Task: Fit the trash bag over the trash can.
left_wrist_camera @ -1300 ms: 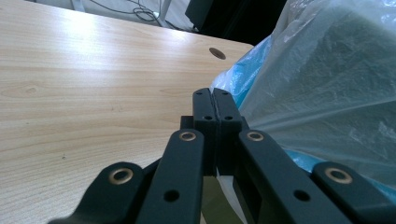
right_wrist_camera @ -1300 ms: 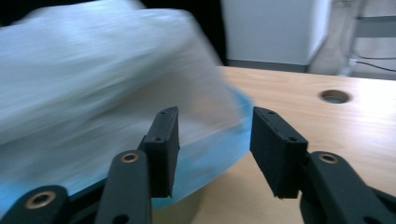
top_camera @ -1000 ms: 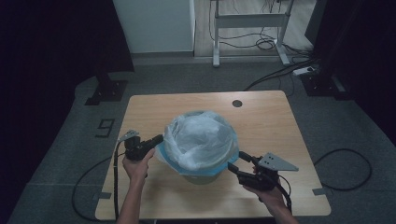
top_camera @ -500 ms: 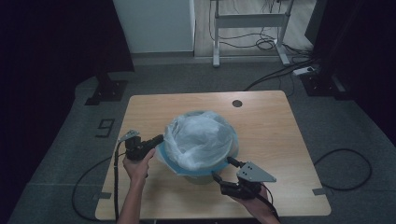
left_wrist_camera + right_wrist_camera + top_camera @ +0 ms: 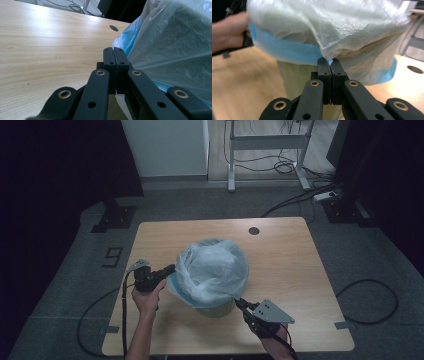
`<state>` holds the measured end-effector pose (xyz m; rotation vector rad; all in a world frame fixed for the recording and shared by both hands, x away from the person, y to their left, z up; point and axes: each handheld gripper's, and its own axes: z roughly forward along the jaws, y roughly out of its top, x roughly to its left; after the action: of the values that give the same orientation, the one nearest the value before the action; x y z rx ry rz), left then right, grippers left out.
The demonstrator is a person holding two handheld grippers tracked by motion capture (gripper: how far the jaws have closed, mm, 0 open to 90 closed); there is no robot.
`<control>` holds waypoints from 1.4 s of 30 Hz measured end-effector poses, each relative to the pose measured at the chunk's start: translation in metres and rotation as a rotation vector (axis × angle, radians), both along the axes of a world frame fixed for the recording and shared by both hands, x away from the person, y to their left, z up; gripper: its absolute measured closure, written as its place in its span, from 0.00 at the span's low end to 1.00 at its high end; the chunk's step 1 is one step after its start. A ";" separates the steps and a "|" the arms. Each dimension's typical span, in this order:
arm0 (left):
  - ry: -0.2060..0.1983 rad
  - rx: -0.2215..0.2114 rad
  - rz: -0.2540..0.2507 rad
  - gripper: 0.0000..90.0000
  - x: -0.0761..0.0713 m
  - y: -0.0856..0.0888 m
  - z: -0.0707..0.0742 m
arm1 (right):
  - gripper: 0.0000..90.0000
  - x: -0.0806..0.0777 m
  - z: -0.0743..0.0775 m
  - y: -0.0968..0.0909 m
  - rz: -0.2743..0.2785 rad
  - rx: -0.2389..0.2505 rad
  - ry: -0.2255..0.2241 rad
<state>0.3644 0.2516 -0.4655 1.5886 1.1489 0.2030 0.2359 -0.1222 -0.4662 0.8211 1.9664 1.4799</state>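
Pinching the translucent bag liner [image 5: 212, 270] at opposite rims of the bin [image 5: 215, 309]: left gripper [image 5: 170, 270] pressed together on the left edge, right gripper [image 5: 239, 302] just closed on the near-right hem. Bag lying between both, mouth overhanging; neither hand nearer.

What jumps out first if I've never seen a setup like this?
The puffy clear plastic bag billowing over a bin in the middle of the wooden table. A person pinches its edge from both sides: the left gripper is shut on the bag at the left, and the right gripper, whose jaws have just been closing, is shut on it at the front right.
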 end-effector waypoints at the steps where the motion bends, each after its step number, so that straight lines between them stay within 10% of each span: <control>1: 0.001 0.006 -0.001 1.00 0.000 0.001 0.000 | 0.98 0.000 -0.004 0.000 0.009 -0.014 0.012; 10: 0.021 0.030 -0.020 1.00 -0.003 0.009 0.001 | 0.98 0.013 -0.036 -0.010 0.018 -0.101 0.127; 24: 0.082 0.092 -0.074 0.99 -0.003 0.004 -0.005 | 0.98 0.033 -0.061 -0.016 -0.001 -0.109 0.231; 33: -0.007 0.060 -0.026 0.41 -0.015 0.022 -0.004 | 0.56 0.029 -0.050 -0.023 -0.025 -0.013 0.206; 42: -0.080 0.029 -0.075 0.32 -0.028 0.034 0.006 | 0.37 0.022 -0.039 -0.028 -0.006 0.060 0.187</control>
<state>0.3362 0.2856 -0.4597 1.6317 1.0276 0.2329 0.2576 -0.1503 -0.5051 1.0235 2.0594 1.5119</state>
